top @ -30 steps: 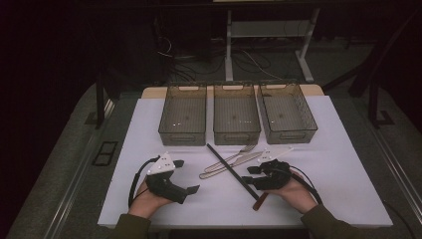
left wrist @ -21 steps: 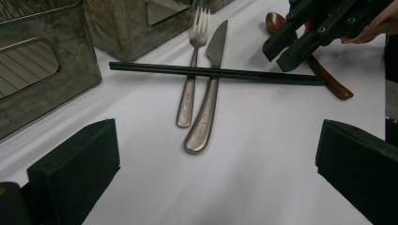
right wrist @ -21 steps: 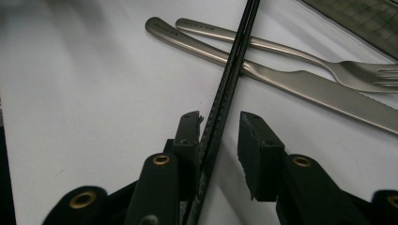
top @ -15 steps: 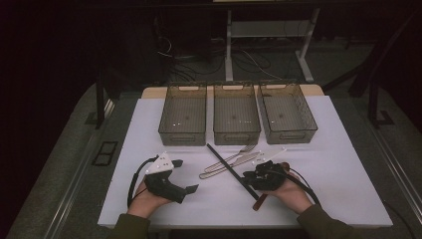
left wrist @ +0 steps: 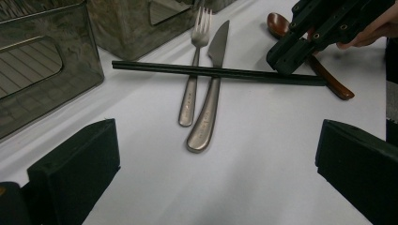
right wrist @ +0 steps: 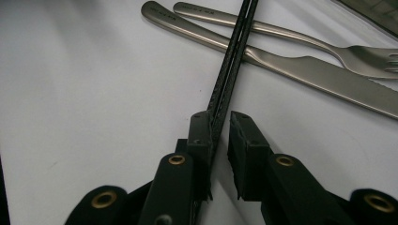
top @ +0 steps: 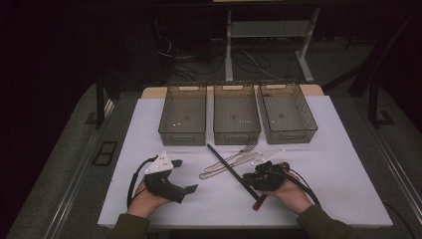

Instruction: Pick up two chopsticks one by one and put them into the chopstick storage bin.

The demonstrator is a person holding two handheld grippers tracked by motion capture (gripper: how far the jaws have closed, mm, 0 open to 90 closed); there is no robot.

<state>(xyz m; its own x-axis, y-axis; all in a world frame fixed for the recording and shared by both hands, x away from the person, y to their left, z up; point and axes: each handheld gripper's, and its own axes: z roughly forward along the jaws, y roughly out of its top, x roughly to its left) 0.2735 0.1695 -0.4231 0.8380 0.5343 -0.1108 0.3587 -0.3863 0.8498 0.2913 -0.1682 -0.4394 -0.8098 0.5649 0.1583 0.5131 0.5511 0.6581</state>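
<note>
In the high view, the right gripper [top: 251, 180] rests low on the white table [top: 348, 174] with its tips at the near end of the black chopsticks [top: 226, 164], which lie slanted across a fork [top: 231, 157] and a knife [top: 234, 164] in front of three clear bins [top: 236, 113]. The left gripper [top: 186, 191] sits apart to the left, holding nothing.

In the left gripper view, its own jaws stand wide apart over bare table; beyond them the chopsticks [left wrist: 211, 72] cross the fork [left wrist: 192, 79] and knife [left wrist: 209, 103], with a brown spoon [left wrist: 324, 70] behind the right gripper [left wrist: 286, 58].

In the right gripper view, the jaws have just been closing and the chopsticks [right wrist: 232, 56] run between them: one pad touches the sticks, while a narrow gap remains at the other, so the grip is not yet firm.
</note>
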